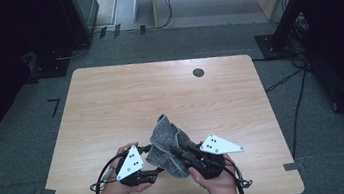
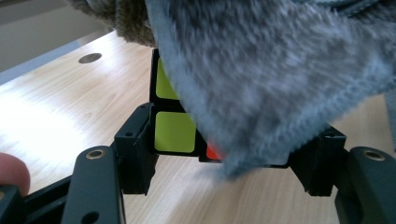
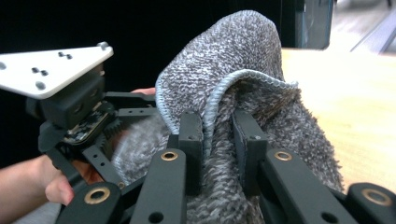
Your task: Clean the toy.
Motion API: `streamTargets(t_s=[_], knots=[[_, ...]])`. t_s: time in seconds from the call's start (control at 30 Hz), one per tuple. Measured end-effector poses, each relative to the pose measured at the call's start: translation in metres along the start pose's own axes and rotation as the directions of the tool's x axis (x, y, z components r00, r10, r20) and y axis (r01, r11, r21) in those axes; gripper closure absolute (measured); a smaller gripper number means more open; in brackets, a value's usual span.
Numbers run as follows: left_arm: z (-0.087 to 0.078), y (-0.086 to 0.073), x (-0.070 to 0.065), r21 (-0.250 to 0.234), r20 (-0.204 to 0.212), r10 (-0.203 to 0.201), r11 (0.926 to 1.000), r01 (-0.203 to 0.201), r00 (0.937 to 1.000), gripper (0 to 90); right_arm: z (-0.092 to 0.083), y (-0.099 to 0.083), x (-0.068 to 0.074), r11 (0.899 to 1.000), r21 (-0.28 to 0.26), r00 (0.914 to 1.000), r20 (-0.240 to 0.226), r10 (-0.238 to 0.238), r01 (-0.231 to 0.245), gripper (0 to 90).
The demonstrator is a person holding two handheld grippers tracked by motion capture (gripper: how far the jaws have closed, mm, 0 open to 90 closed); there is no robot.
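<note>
From left to right, we see the left gripper [image 2: 219, 154] with its jaws clamped on a puzzle cube [image 2: 173, 131], rigid, light and smooth-faced, best gripped on flat opposite sides. A soft, limp grey cloth [image 1: 168, 140] drapes over it above the table's [image 1: 110, 100] near edge. The right gripper [image 3: 218, 135] pinches a cloth fold; we judge nothing obstructs wiping.

We see the pale wooden desk [image 1: 110, 105] evenly lit from above in the high view, its surroundings dim. Glare whitens it in the left gripper view, where the fluffy grey cloth [image 2: 280, 70] hangs soft and blurred.
</note>
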State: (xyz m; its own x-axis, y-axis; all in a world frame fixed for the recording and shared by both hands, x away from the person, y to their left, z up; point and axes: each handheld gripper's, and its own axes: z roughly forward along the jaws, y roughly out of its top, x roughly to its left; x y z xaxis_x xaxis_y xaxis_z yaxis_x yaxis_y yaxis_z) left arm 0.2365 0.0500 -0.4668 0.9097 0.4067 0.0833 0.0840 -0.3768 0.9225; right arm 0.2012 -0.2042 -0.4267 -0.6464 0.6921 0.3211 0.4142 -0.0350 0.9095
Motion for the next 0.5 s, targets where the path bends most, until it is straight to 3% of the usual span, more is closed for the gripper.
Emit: streamTargets(t_s=[0.03,0.07,0.1,0.17,0.23,0.33,0.37,0.5], knots=[[-0.001,0.000,0.001,-0.004,0.001,-0.004,1.0000,0.004,1.0000,34.4,-0.003,0.000,-0.007,1.000,0.003,0.9986,0.046,0.028,-0.028,77.2],[-0.003,0.000,0.003,-0.017,0.005,-0.013,0.9998,0.013,0.9999,34.4,-0.005,0.000,-0.010,0.999,-0.005,0.9971,0.062,0.044,-0.044,77.2],[-0.004,0.001,0.003,-0.023,0.005,-0.014,0.9996,0.014,0.9999,34.4,-0.010,0.000,-0.018,0.995,-0.035,0.9920,0.083,0.095,-0.092,77.2],[-0.005,0.001,0.004,-0.029,0.007,-0.012,0.9995,0.012,0.9999,34.4,-0.017,0.001,-0.027,0.985,-0.084,0.9854,0.069,0.156,-0.150,77.2],[-0.005,0.001,0.004,-0.032,0.014,-0.011,0.9994,0.012,0.9998,34.4,-0.018,0.003,-0.026,0.981,-0.108,0.9862,0.024,0.164,-0.160,77.1],[-0.005,0.003,0.003,-0.039,0.021,-0.015,0.9991,0.016,0.9997,34.4,-0.009,0.002,-0.017,0.988,-0.054,0.9892,-0.041,0.141,-0.143,77.0],[-0.005,0.002,0.003,-0.034,0.012,-0.012,0.9994,0.013,0.9999,34.4,-0.005,0.000,-0.015,0.990,-0.032,0.9899,-0.046,0.134,-0.135,76.7],[-0.007,0.001,0.007,-0.040,0.020,-0.047,0.9981,0.048,0.9987,34.4,-0.003,-0.004,-0.014,0.988,-0.032,0.9874,-0.054,0.149,-0.150,77.5]])
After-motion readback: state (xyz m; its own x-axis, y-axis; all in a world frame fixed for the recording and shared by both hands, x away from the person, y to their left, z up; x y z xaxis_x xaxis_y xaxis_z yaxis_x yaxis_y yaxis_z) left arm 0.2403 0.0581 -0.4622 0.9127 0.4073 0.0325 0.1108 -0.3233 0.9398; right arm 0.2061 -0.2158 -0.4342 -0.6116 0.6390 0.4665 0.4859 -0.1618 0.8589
